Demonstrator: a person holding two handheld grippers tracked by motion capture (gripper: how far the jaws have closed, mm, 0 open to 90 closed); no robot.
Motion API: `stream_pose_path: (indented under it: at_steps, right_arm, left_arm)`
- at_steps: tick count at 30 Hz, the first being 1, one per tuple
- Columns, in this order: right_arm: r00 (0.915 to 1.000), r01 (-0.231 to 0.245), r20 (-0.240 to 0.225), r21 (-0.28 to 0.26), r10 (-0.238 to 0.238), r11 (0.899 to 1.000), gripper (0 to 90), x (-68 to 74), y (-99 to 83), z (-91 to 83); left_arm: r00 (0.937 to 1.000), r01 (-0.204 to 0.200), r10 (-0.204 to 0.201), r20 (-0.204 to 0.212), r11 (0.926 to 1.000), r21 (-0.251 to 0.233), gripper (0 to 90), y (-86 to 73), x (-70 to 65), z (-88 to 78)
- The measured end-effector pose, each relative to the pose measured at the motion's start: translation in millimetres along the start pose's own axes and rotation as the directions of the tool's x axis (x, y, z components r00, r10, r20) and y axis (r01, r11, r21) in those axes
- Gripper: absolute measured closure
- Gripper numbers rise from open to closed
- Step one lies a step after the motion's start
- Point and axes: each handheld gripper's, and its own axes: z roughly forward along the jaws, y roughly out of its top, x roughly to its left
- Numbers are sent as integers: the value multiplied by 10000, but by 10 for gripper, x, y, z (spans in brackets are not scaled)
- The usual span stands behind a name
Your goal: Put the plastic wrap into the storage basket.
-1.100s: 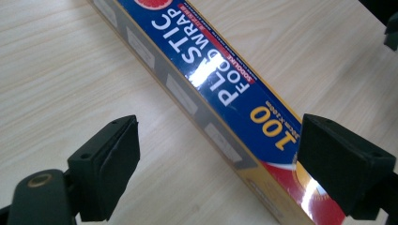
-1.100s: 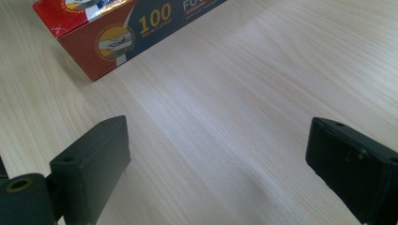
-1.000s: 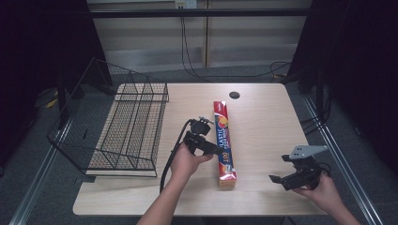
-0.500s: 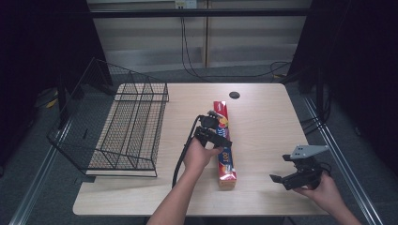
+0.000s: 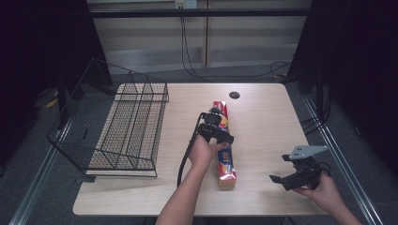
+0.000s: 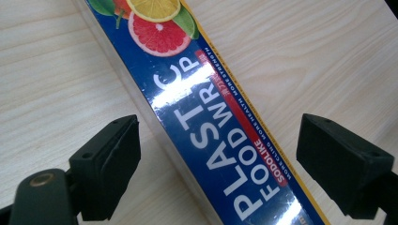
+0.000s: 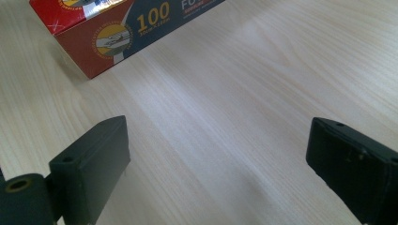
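Note:
A long box of plastic food wrap (image 5: 225, 165), blue on top with red ends, lies lengthwise in the middle of the wooden table (image 5: 267, 122). My left gripper (image 5: 218, 126) hovers over its middle. In the left gripper view the box (image 6: 202, 108) runs diagonally between the jaws of the left gripper (image 6: 220, 129), which stand wide on either side without touching it. My right gripper (image 5: 280, 168) is held open near the table's front right. In the right gripper view its jaws (image 7: 219, 129) frame bare wood, with the box's red end (image 7: 101, 40) at the upper left.
A black wire basket (image 5: 131, 126) stands on the left part of the table, tilted past its left edge. A dark round grommet (image 5: 234, 95) sits near the far edge. Cables lie on the floor behind the table.
My left hand has moved right and a little down, from beside the box to over its middle. The right hand has kept still.

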Motion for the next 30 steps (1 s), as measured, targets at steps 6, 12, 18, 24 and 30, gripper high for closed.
stream_pose_path:
  at_steps: [6, 12, 18, 24, 30]
  right_arm:
    - [10000, -7, -2, 35, 7, 10000, 65, 7, 3, 2]
    - [10000, -9, -15, 30, 9, 10000, 67, 6, 3, 3]
    - [10000, -12, -54, 30, 13, 10000, 68, 4, 1, 12]
    - [10000, 24, -31, 71, -23, 10000, 69, 8, 1, 16]
    - [10000, 27, -17, 77, -27, 10000, 71, -5, -1, 20]
  left_arm:
    - [9997, 89, -88, -217, 9999, 69, 150, 21, -29, 68]
    - [9992, 138, -134, -384, 9998, 109, 162, 43, -10, 110]
    - [9990, 188, -181, -417, 9997, 183, 175, 52, -7, 148]
    - [9991, 267, -257, -336, 9992, 281, 187, 64, 1, 186]
    - [9988, 410, -399, -291, 9984, 390, 198, 71, 4, 198]
